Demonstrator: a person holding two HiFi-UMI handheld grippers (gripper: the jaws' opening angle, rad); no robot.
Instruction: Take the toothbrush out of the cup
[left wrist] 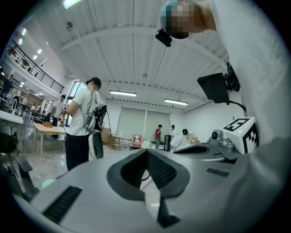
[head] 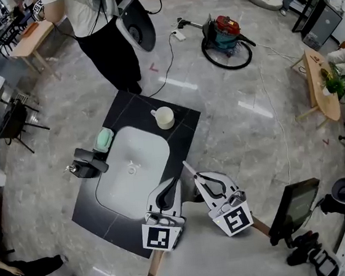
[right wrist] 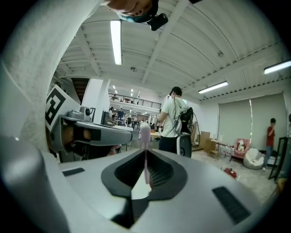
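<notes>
Over the white basin [head: 138,149] the way lies open. The cup [head: 164,117] stands by its far right corner; the black faucet [head: 89,163] (green soap [head: 104,139] just beyond) lines its left rim.

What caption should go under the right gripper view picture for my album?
Right gripper shut on a pink toothbrush that sticks out past its tips.

toothbrush [right wrist: 144,134] end hidden in right gripper [right wrist: 145,158], person [head: 109,45] cropped
</notes>
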